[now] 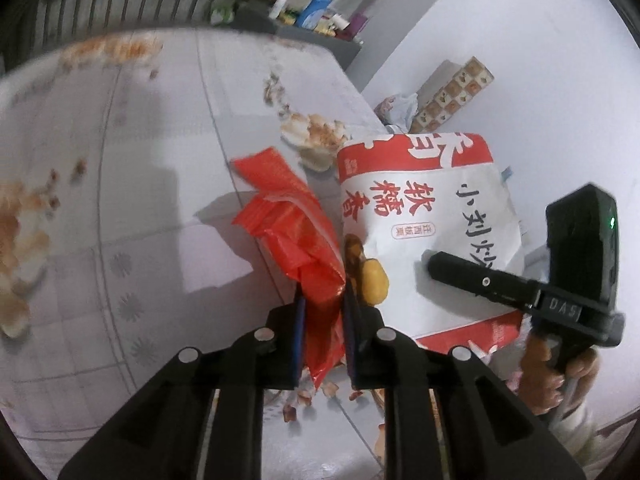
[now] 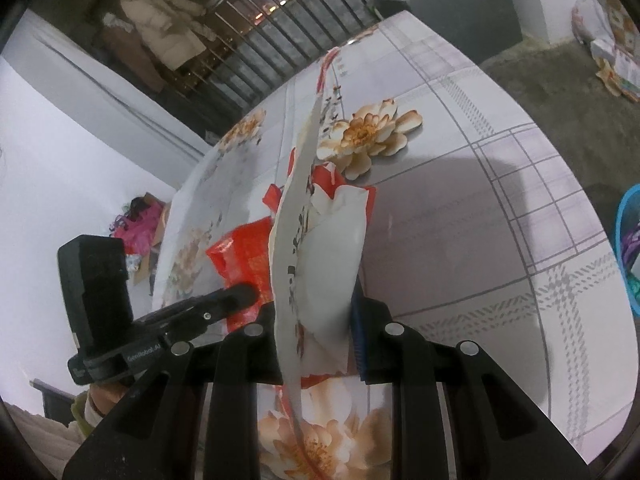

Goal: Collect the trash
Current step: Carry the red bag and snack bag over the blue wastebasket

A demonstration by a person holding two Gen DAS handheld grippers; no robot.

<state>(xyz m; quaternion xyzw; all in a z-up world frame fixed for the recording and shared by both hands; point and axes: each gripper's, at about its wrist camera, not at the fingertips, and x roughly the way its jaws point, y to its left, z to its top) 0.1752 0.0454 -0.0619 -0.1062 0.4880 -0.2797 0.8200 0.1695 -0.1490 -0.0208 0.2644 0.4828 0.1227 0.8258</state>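
Note:
In the left wrist view my left gripper (image 1: 322, 300) is shut on a crumpled red plastic wrapper (image 1: 292, 220), which stands up from between the blue pads. Right beside it hangs a white-and-red paper snack bag (image 1: 424, 208) with printed characters. My right gripper (image 1: 436, 266) holds that bag from the right, one black finger lying across its face. The right wrist view shows the paper bag (image 2: 320, 248) edge-on, pinched by my right gripper (image 2: 316, 312). The red wrapper (image 2: 244, 256) and the left gripper (image 2: 240, 294) sit just left of it.
A flower-print tablecloth (image 2: 460, 208) covers the table below. Small brown bits (image 1: 312, 396) lie on it under the left gripper. A blue basket (image 2: 628, 248) stands off the table's right edge. A patterned box (image 1: 452, 96) and a grey cabinet (image 1: 332, 46) lie beyond.

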